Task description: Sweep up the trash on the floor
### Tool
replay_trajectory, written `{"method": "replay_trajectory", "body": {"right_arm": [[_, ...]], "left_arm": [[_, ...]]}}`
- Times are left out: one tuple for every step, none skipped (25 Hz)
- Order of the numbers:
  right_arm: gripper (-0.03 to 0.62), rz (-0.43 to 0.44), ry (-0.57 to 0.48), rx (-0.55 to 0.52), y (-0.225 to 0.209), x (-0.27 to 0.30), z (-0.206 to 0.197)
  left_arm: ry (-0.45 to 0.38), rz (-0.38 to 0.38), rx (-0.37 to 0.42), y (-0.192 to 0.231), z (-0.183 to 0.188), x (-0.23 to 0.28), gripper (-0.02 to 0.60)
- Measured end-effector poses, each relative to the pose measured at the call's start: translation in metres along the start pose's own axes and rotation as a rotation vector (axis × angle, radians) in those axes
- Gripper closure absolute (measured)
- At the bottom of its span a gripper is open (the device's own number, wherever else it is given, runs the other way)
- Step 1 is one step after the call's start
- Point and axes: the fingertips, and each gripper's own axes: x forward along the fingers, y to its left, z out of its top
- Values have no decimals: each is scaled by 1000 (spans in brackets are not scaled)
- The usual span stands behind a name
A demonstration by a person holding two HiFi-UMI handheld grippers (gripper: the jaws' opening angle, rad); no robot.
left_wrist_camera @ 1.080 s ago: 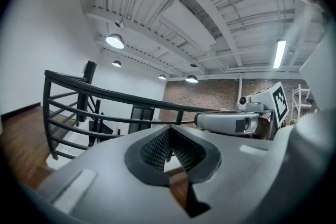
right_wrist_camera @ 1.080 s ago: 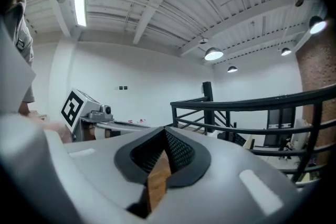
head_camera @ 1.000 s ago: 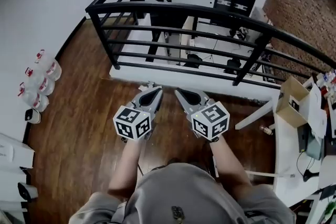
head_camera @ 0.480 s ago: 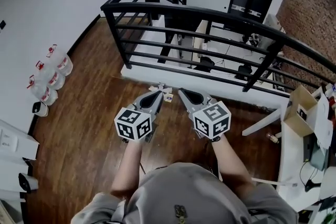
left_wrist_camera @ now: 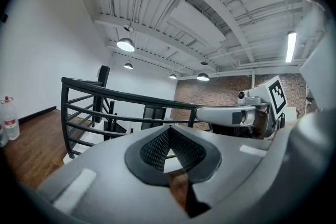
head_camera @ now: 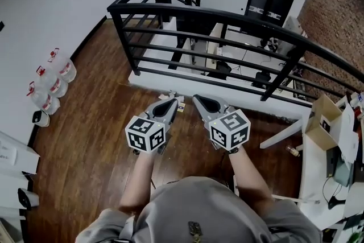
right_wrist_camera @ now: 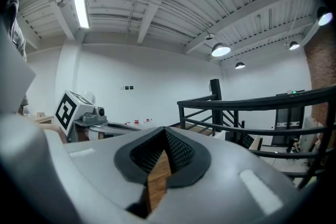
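I'm holding left gripper (head_camera: pixel 170 101) and right gripper (head_camera: pixel 197 99) side by side, both with jaws pressed together, gripping nothing. Paper scraps (head_camera: pixel 181 102) are lying at 12 o'clock, below the railing (head_camera: pixel 227 12).

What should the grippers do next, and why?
Probably turn to find a broom: the left gripper and right gripper both have jaws shut on nothing, and small trash scraps lie on the floor just ahead, by the railing.
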Motion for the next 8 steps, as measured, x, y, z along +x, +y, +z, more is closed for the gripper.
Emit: {"method": "replay_trajectory", "body": {"right_arm": [[594, -1, 1, 0, -1, 0, 0], [594, -2, 2, 1, -1, 0, 0], [594, -4, 2, 1, -2, 0, 0], [594, -5, 2, 0, -3, 1, 0], [594, -7, 2, 0, -4, 1, 0], [594, -8, 1, 1, -5, 1, -1], [594, -9, 1, 1, -6, 1, -1], [594, -10, 1, 2, -6, 1, -2]], "left_arm": [[2, -2, 0, 0, 0, 1, 577], [2, -3, 0, 0, 0, 2, 577], [3, -5, 1, -1, 0, 3, 577], [3, -6, 1, -1, -1, 4, 577], [3, -7, 2, -1, -1, 4, 577], [4, -8, 2, -1, -2, 5, 577], [5, -9, 2, -1, -3, 6, 577], [7, -10, 2, -1, -4, 6, 577]]}}
